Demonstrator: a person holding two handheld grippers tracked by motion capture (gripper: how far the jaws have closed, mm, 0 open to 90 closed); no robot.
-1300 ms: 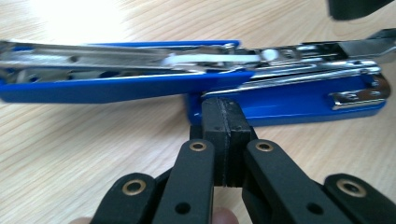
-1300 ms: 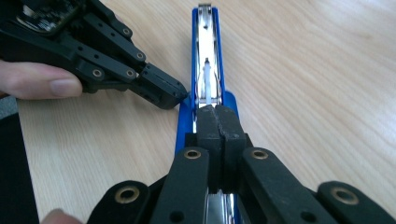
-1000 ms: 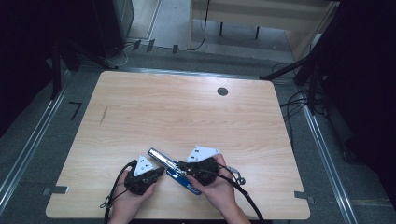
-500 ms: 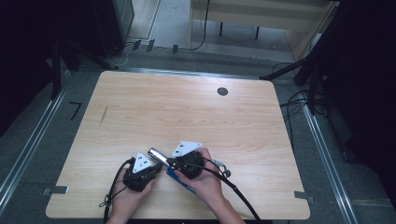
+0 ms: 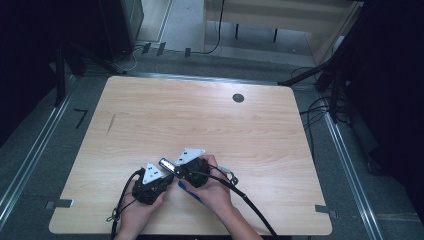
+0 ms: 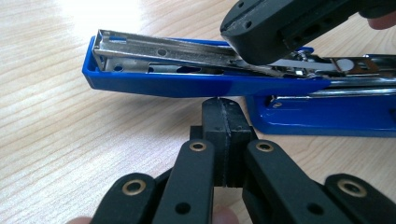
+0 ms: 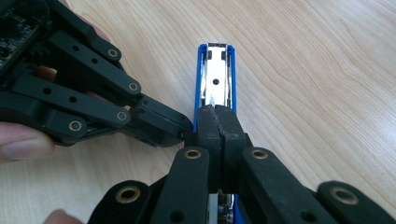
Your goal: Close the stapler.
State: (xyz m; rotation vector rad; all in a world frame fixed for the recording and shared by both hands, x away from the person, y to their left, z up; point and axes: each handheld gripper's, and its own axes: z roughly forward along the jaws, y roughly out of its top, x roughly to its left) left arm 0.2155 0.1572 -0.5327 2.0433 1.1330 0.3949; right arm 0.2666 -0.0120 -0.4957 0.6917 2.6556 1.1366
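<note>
A blue stapler (image 6: pixel 205 84) lies opened on the worktop (image 5: pixel 210 125) near its front edge, its metal staple channel (image 7: pixel 215 79) bared. The right hand-held gripper (image 7: pixel 217 123), jaws pressed together and pinching nothing, bears down on the channel from above, while the left hand-held gripper (image 6: pixel 225 123), likewise pressed together and empty, butts against the stapler's side just under the raised arm. This looks like the step of working the magazine or closing the stapler; next, the left should brace the body as the right pushes squarely along it, without slipping off.
</note>
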